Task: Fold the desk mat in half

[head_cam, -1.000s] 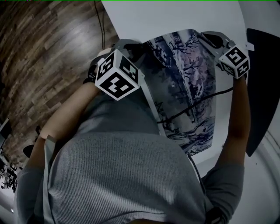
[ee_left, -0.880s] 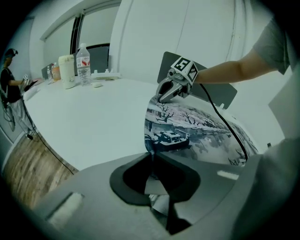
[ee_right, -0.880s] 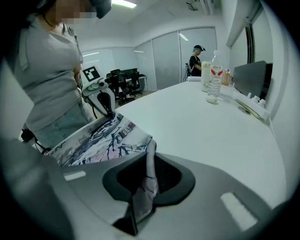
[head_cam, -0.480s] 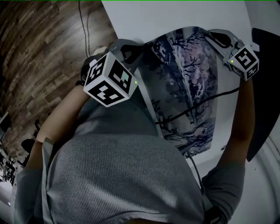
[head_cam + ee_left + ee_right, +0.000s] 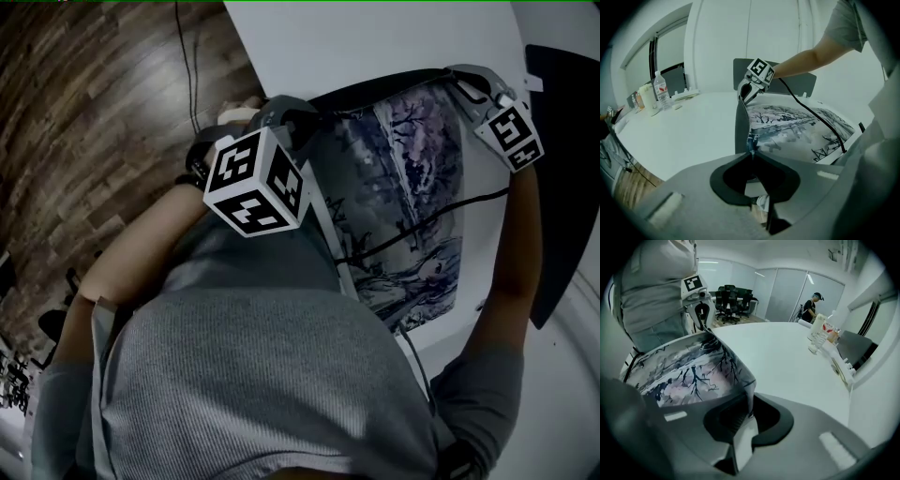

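Observation:
The desk mat (image 5: 412, 206), printed with wintry trees, lies on the white table (image 5: 375, 37). Its far edge is lifted, so a strip of black underside (image 5: 375, 89) shows. My left gripper (image 5: 314, 111) pinches the far left corner and my right gripper (image 5: 457, 77) the far right corner. In the left gripper view the mat (image 5: 797, 126) hangs from my left gripper (image 5: 751, 151), the edge running up to the other gripper (image 5: 750, 89). In the right gripper view my right gripper (image 5: 750, 404) clamps the mat (image 5: 689, 376). Both pairs of jaws have just been closing, the mat between them.
A black cable (image 5: 422, 230) runs from the right gripper across the mat. Bottles (image 5: 660, 89) and small items stand along the table's far side. A dark chair (image 5: 562, 187) stands at the right, with wood floor (image 5: 94, 141) at the left. A person (image 5: 813, 305) stands far off.
The mat's far edge has come up off the table and its black underside now shows. Both grippers have shifted a little with the corners and rolled slightly.

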Motion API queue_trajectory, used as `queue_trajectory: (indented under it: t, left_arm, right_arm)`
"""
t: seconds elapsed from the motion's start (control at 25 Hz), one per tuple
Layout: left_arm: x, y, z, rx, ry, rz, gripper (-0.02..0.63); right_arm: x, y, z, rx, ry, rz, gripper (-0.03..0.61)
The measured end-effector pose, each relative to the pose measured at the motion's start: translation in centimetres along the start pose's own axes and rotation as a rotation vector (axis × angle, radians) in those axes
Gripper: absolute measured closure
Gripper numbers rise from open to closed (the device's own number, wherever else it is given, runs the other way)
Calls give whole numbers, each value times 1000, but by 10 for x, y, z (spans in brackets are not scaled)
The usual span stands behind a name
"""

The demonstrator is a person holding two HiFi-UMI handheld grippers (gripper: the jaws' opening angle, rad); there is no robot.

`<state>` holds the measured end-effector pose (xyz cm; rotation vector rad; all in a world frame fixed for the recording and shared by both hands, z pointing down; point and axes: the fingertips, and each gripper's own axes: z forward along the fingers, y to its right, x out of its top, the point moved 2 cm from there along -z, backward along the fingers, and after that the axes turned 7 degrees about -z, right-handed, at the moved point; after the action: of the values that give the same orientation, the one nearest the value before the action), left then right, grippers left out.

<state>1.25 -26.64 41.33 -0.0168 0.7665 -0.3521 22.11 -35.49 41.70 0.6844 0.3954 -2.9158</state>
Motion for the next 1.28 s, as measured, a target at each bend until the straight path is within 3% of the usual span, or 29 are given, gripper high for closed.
queue_trajectory:
  t: [0.2,0.32,0.84,0.96,1.08,1.28]
  left_arm:
    - [-6,10,8,21,-18,45,578]
    - [-10,20,15,18,-25,63,578]
    - [-15,43,21,21,-36,134,578]
    - [-14,46,21,26,-14,114,580]
    - [-13,52,21,11,1,76,578]
    - [-15,64,23,42,-8,117,580]
  right_arm:
    - [-11,-20,4,-34,-177,-149,555]
    - [-24,-28,1,-59,-256,-168,558]
    - [-32,-47,-3,-179,-338,-192,565]
    - [-34,-49,-7,-201,-343,-169,568]
    - [-34,-52,-9,-194,-352,-163,569]
    - [-38,-60,-12,-173,-350,-156,569]
